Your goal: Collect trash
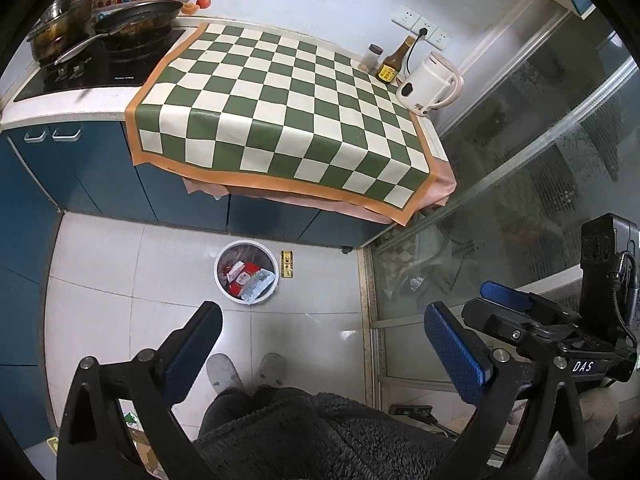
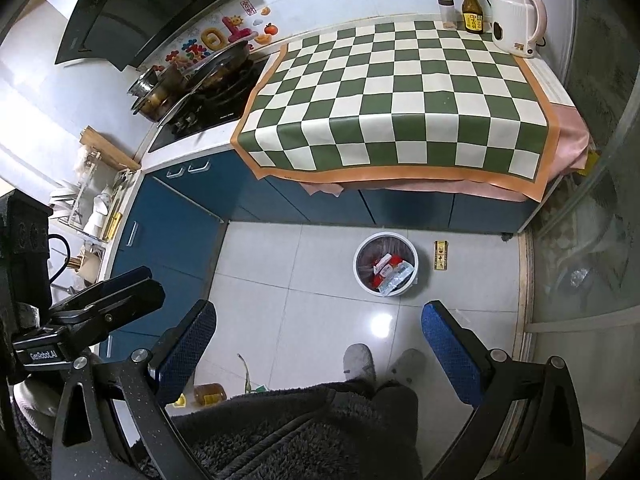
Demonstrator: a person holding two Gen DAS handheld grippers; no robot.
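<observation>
A round white trash bin [image 1: 221,280] stands on the tiled floor below the counter, holding several wrappers [image 1: 256,283]; it also shows in the right wrist view [image 2: 362,276]. A small yellow packet [image 1: 287,265] lies on the floor just right of the bin, also seen in the right wrist view [image 2: 440,255]. My left gripper [image 1: 320,334] is open and empty, held high above the floor near the bin. My right gripper [image 2: 318,330] is open and empty too, at a similar height. The right gripper shows at the right in the left wrist view [image 1: 520,308].
A green-and-white checkered mat [image 1: 288,108] covers the counter, with a white kettle [image 1: 430,84], a brown bottle [image 1: 394,62] and a small jar [image 1: 372,56] at its far right. Pans sit on the stove [image 1: 100,60] at left. Blue cabinets, a glass door [image 1: 540,184] at right, my slippered feet [image 2: 360,362] below.
</observation>
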